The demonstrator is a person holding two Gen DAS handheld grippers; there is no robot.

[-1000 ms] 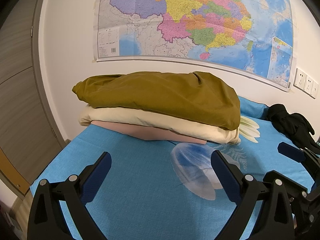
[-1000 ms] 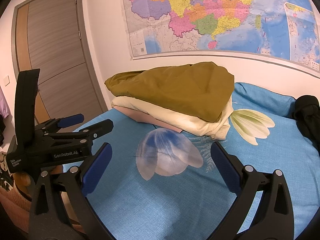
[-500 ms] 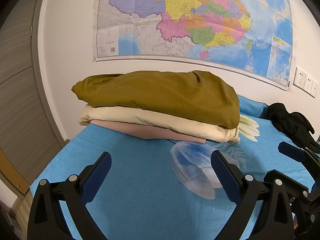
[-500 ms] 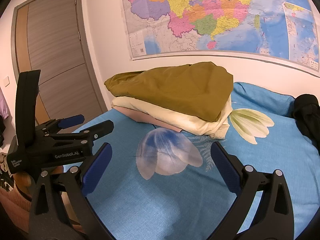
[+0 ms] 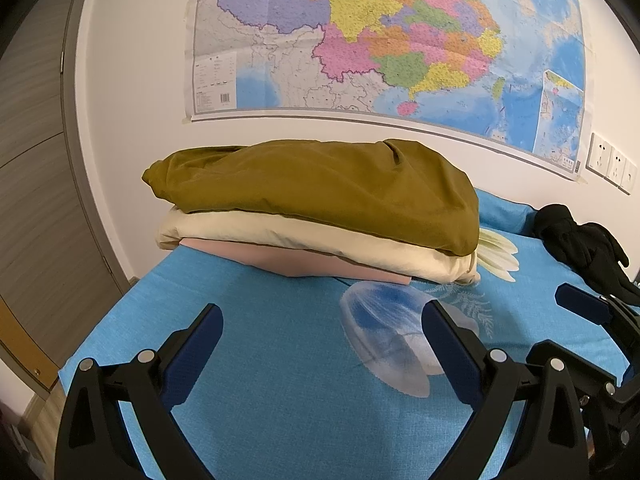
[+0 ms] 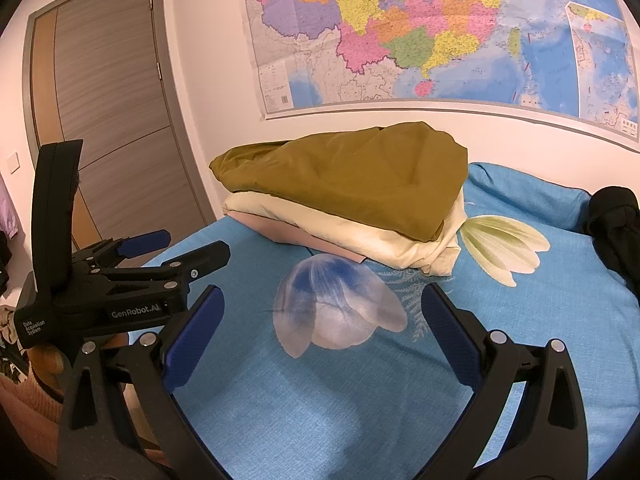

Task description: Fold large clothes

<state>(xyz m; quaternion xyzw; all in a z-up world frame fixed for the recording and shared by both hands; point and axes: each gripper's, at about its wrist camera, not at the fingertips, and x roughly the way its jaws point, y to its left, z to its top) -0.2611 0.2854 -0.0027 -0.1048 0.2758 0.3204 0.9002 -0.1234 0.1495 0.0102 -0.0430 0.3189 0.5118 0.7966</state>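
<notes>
Hovering over the blue bed sheet (image 5: 260, 360), the left gripper (image 5: 322, 344) and right gripper (image 6: 320, 324) both hold their jaws wide apart, empty. At the bed's far side against the wall, an olive garment (image 5: 320, 188) tops a cream one (image 5: 304, 240) and a pink one (image 5: 296, 262), folded; a black garment (image 5: 580, 240) lies far right

A bedroom in a home. A bed (image 5: 280, 360) with a blue flower-printed sheet fills the foreground, and folded clothes (image 5: 320, 208) are stacked at its far edge against a white wall. A large coloured map (image 5: 380, 40) is taped above, wall sockets (image 5: 610, 162) sit near the bed's far right corner, and a grey wooden door (image 6: 112, 120) stands beyond the left edge.
</notes>
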